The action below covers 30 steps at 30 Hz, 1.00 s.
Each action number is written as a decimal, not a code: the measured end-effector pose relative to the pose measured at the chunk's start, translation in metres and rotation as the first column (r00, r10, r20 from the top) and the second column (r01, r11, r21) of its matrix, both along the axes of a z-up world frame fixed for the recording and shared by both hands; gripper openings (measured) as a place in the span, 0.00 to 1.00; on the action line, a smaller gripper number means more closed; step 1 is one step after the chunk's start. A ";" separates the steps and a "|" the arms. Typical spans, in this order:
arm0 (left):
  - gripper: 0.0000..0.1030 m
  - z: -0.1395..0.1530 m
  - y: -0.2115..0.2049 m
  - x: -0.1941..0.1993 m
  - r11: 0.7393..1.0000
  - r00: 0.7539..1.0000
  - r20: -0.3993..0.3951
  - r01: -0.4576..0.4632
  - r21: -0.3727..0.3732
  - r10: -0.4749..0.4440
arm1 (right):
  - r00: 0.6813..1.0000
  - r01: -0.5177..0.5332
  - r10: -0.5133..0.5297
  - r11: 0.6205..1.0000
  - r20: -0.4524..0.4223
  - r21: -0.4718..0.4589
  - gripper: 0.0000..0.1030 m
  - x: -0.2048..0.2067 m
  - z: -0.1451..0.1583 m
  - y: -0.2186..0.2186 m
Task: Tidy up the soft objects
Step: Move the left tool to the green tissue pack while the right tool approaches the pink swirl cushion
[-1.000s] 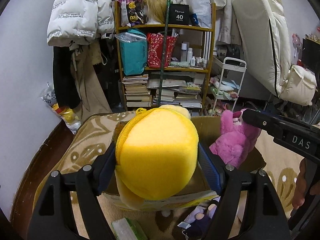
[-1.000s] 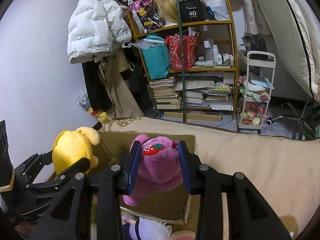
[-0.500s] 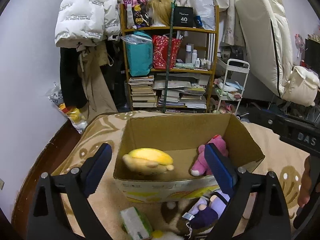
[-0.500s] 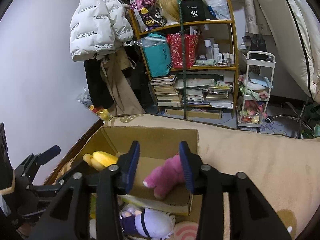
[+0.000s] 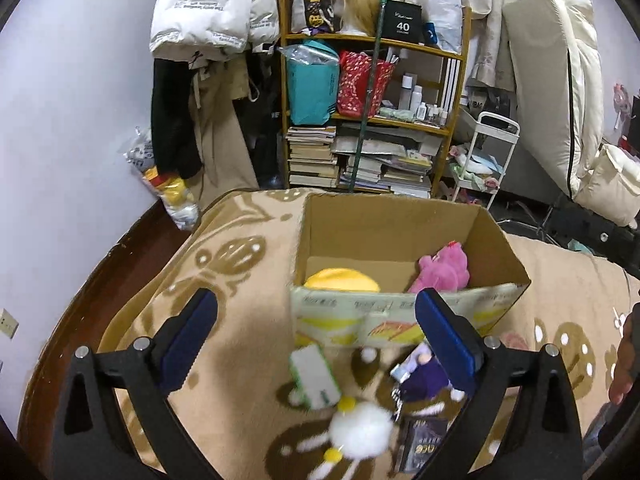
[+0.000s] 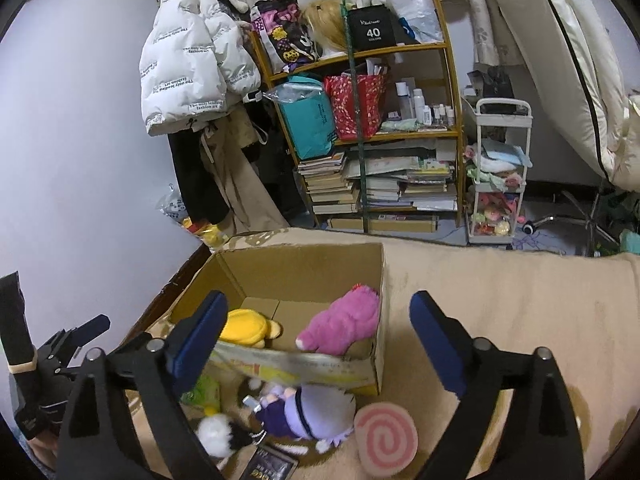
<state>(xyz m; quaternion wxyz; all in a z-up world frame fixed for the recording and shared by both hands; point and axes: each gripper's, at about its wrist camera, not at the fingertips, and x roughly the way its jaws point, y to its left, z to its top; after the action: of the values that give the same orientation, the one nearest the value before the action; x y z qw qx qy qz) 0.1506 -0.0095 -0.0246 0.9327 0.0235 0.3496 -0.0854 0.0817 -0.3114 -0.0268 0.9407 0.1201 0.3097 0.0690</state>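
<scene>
**Two plush toys lie in the box, both grippers wide and empty**

We see the cardboard box (image 5: 400,312) standing open on a beige blanket (image 5: 240,264) with a brown pattern. Inside it lie two soft toys: the yellow plush (image 5: 340,280) at the left side and the pink plush (image 5: 442,268) at the right side, near the right wall of the box. In the right wrist view the same yellow plush (image 6: 248,326) and pink plush (image 6: 344,322) rest on the floor of the box (image 6: 376,320), apart from each other.

The left gripper (image 5: 316,336) has just been opening its jaws; they now stand wide and nothing is between them. The right gripper (image 6: 318,340) has also just been opening, and its jaws are wide with nothing pressed between the pads.

In front of the box, on the blanket, more soft things lie: a purple doll (image 6: 308,410), a white fluffy toy (image 5: 360,432), a green and white packet (image 5: 314,376) and a pink spiral cushion (image 6: 386,436). A dark flat pack (image 5: 422,440) lies just beside the white toy. Behind the box stands a wooden shelf (image 5: 372,120) full of books and bags.
</scene>
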 end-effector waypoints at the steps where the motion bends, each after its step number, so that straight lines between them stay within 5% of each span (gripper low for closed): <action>1: 0.95 0.001 0.002 -0.003 1.000 1.000 -0.005 -0.001 0.007 0.001 | 1.000 0.001 -0.001 1.000 -0.004 0.002 0.98 -0.003 0.000 0.001; 7: 0.95 0.004 0.009 -0.022 0.998 1.000 -0.023 -0.001 0.063 0.003 | 1.000 -0.018 0.017 0.999 -0.017 -0.029 0.99 -0.022 0.001 0.009; 30: 0.95 -0.007 0.024 -0.036 0.998 0.996 -0.083 -0.016 0.057 0.021 | 0.998 0.021 -0.025 0.997 -0.056 -0.077 0.99 -0.053 -0.014 -0.008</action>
<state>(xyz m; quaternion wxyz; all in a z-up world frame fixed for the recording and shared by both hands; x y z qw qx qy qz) 0.1141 0.0150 -0.0314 0.9170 0.0430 0.3908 -0.0679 0.0282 -0.3193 -0.0406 0.9361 0.0896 0.3376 0.0427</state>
